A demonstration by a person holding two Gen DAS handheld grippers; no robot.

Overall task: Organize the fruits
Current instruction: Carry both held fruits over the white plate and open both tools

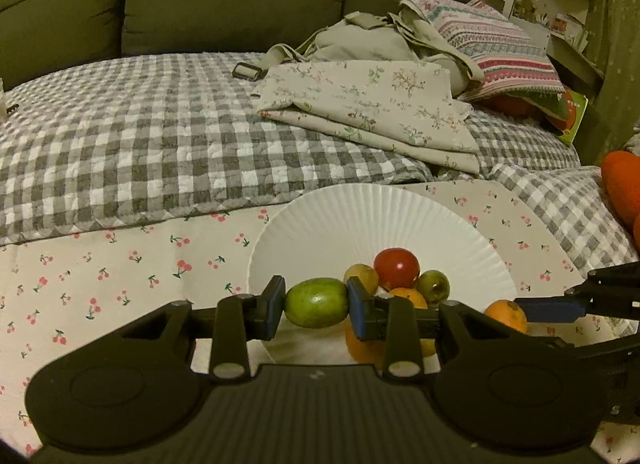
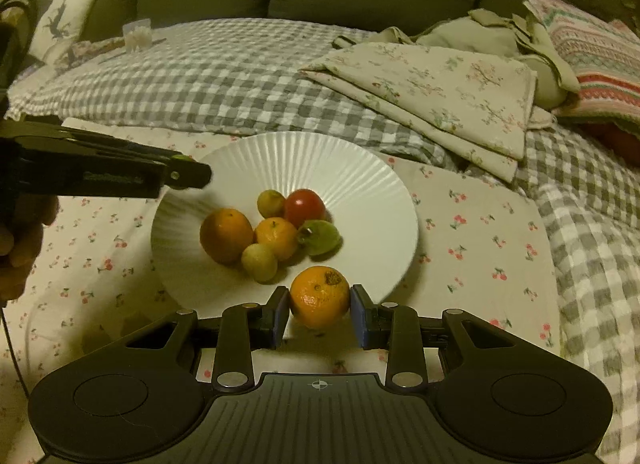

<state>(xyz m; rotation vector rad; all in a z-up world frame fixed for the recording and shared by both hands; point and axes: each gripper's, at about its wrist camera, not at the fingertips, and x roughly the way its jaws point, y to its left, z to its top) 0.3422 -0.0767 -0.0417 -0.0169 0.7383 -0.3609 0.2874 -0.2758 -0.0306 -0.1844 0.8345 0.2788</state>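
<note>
A white ribbed plate (image 1: 360, 220) (image 2: 352, 168) lies on a cherry-print cloth (image 1: 120, 264) (image 2: 472, 232). My left gripper (image 1: 316, 306) is shut on a green oval fruit (image 1: 316, 308) over the plate's near left edge. My right gripper (image 2: 320, 310) is shut on an orange (image 2: 320, 296) above the plate's near rim; that orange also shows in the left wrist view (image 1: 506, 314). On the plate sit a red tomato (image 2: 306, 206) (image 1: 396, 268), two oranges (image 2: 226, 234) (image 2: 276, 236), a green fruit (image 2: 320, 238) (image 1: 432, 286) and small yellow-green fruits (image 2: 260, 262).
A grey checked quilt (image 1: 140, 144) covers the sofa behind. Folded floral cloth (image 1: 372, 104), a beige bag (image 1: 360, 40) and a striped pillow (image 1: 492, 40) lie at the back right. Orange-red objects (image 1: 622, 188) sit at the far right edge.
</note>
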